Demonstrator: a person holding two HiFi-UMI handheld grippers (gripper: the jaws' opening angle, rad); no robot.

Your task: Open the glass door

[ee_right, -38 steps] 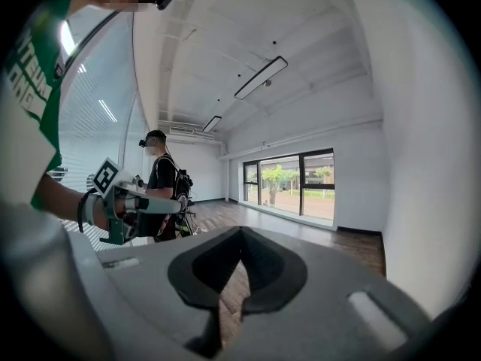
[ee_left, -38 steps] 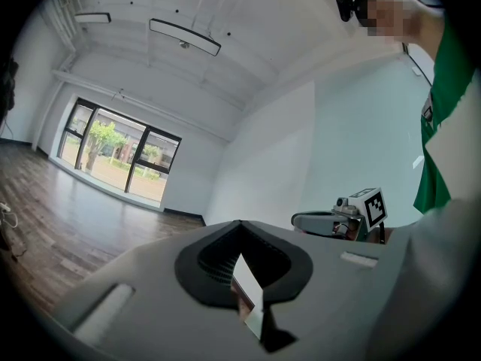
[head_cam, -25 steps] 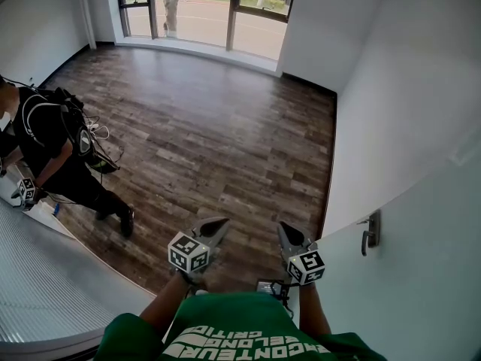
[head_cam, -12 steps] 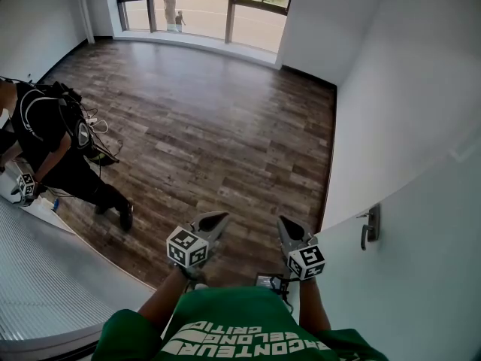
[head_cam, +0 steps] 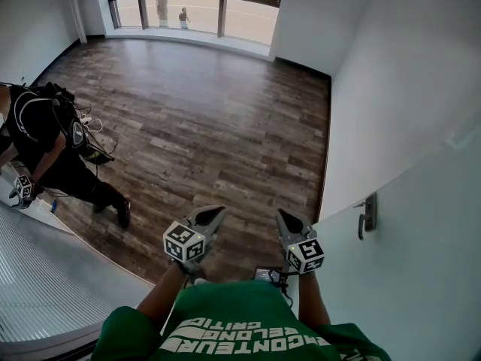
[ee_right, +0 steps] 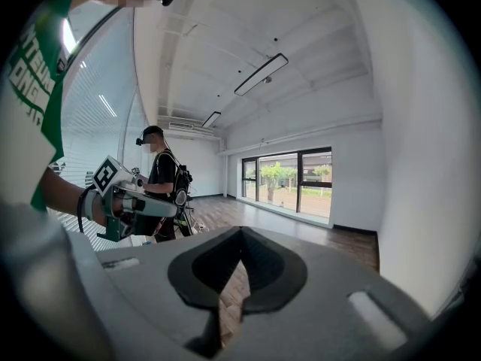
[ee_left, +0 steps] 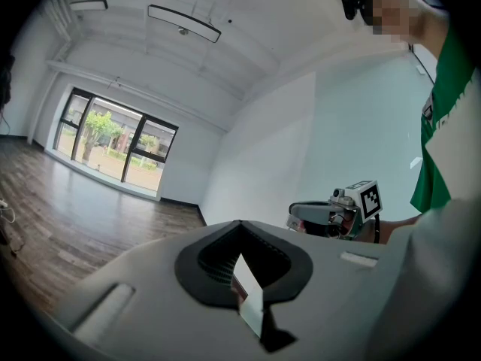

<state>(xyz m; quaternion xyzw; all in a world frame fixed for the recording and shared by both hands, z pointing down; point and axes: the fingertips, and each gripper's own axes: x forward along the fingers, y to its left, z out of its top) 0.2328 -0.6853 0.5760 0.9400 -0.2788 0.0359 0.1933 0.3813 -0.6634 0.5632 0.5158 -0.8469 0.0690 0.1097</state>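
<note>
Your forearms vanish under your green shirt (head_cam: 240, 329), so only the two claws and their cubes (head_cam: 183, 241) show ahead of you. Your left claw (head_cam: 213, 215) is pressed together at the tips and carries nothing. Its own view (ee_left: 240, 224) shows just a thin pale slit between the pads. Your right claw (head_cam: 283, 218) is pressed together the same way, with a sliver of floor showing through its slit (ee_right: 240, 232). The claws sit side by side, apart, both pointing away from you.

The door (head_cam: 421, 277) stands upright just right of your right claw, clear of it. The frame's right and bottom edges cut it off, so its hinge side is out of sight. I cannot tell whether it is latched. The edge by the handle (head_cam: 366, 215) shows as a line slanting from near the right claw up to the frame's right side. The handle is right of that claw and a little beyond it. Its plate runs upright, and the lever is too small to read.

The floor (head_cam: 210, 126) stretches ahead of both claws. Left of your left claw, a slatted surface (head_cam: 52, 292) is clipped by the corner. Beyond it, a person (head_cam: 52, 149) in black is cut off at the left edge. Far ahead, the windows (head_cam: 195, 6) lose their tops to the frame.
</note>
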